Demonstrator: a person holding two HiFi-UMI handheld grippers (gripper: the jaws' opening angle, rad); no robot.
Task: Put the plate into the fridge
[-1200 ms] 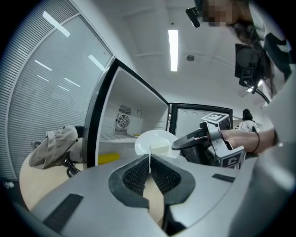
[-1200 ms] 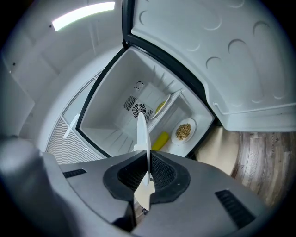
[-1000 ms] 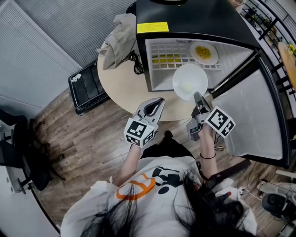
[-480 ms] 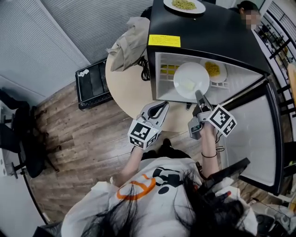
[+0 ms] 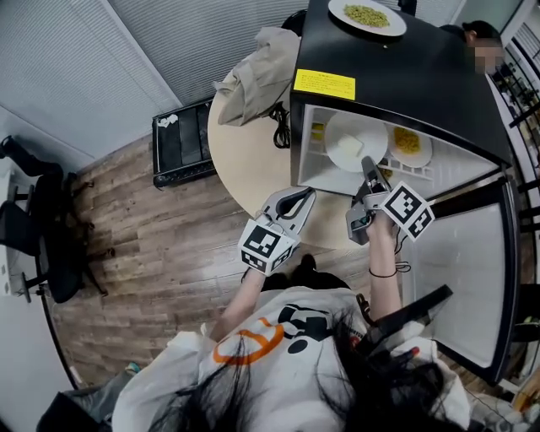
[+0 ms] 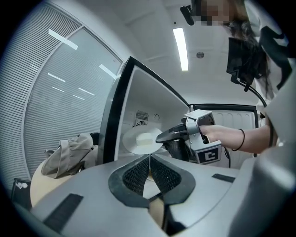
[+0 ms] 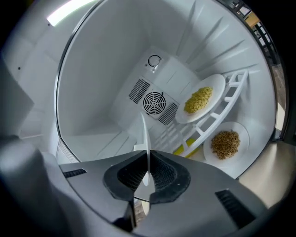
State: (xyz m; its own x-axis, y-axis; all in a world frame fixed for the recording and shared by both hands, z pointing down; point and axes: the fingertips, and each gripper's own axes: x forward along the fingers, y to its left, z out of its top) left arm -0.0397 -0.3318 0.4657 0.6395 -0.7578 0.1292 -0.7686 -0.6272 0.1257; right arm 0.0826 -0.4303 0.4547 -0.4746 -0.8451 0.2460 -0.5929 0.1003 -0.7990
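Plate (image 5: 354, 142): white, with a pale block (image 5: 348, 145) lying on it. It is clamped by its near rim in the right gripper (image 5: 369, 164). The right gripper view shows the rim edge-on (image 7: 146, 134) with both pads of the right gripper (image 7: 148, 172) pressed on it. In the left gripper view the plate (image 6: 141, 140) sits about level in the fridge opening, carried by the right gripper (image 6: 162, 136). Whether it touches any surface inside cannot be told.

Fridge (image 5: 396, 67): black cabinet, white interior, yellow label (image 5: 324, 83) on the front top edge. Its door (image 5: 472, 278) stands wide open on the person's right. A fan grille (image 7: 154, 102) is in the back wall. A dish of yellow food (image 5: 407, 141) sits on the white rack (image 7: 231, 92), just beside the held plate. The right gripper view shows the same dish (image 7: 201, 99), and a second dish of brownish grains (image 7: 225, 141) to the lower right of the rack. Which level that one rests on is unclear. A third dish with greenish food (image 5: 366, 15) stands on top of the fridge.

Left gripper (image 5: 302, 196): level over the near edge of the round table (image 5: 245, 160), well short of the fridge. Its pads (image 6: 138, 173) meet with nothing between them.

Also noted: beige bag (image 5: 261, 72) and black cable (image 5: 278, 135) on the table; black case (image 5: 181, 143) on the wood floor.
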